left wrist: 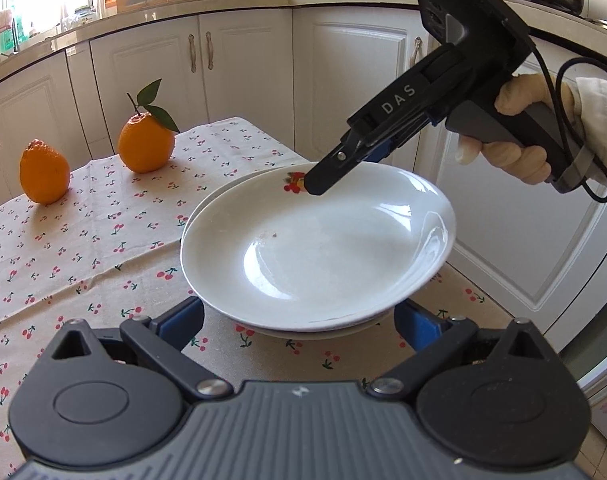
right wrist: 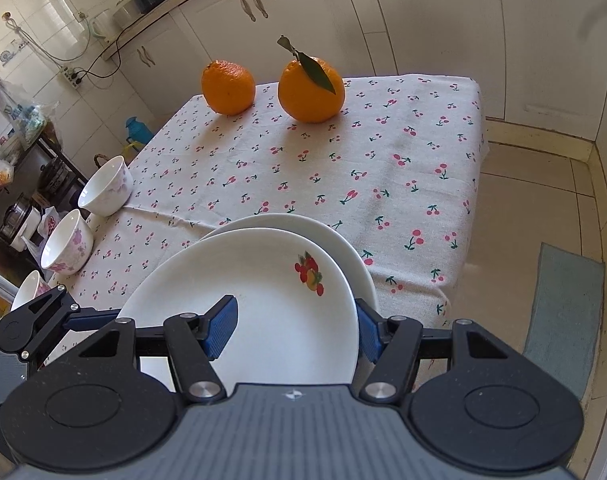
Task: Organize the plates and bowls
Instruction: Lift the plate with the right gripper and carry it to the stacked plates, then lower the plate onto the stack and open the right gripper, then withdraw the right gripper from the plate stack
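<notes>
the right gripper [right wrist: 297,330] is clenched on the rim of the upper plate [right wrist: 263,280]: one blue pad [right wrist: 222,328] lies on the plate's inner face and the other [right wrist: 368,336] presses against the outside of the rim. in the left wrist view the same gripper [left wrist: 313,184] reaches in from the right, its black tip at the plate's far rim beside the small fruit print [left wrist: 293,182], with a gloved hand [left wrist: 519,128] around its grey handle. the upper plate [left wrist: 315,240] sits tilted over a second plate [right wrist: 335,236], whose edge shows beyond and under it.

the left gripper [left wrist: 299,320] stands wide, released, its blue pads [left wrist: 185,316] spread to either side of the near rim of the two plates; whether they touch the rim cannot be told, as the plates hide the tips.

count: two plates, stacked near the close edge of the table. three bowls [right wrist: 105,188] with pink flower print stand in a row along the table's left edge in the right wrist view, the nearest one [right wrist: 29,292] partly hidden behind the left gripper. two oranges [right wrist: 228,87] sit at the far end of the cherry-print tablecloth [right wrist: 403,168], one of them [right wrist: 310,90] with a stem and leaf.
</notes>
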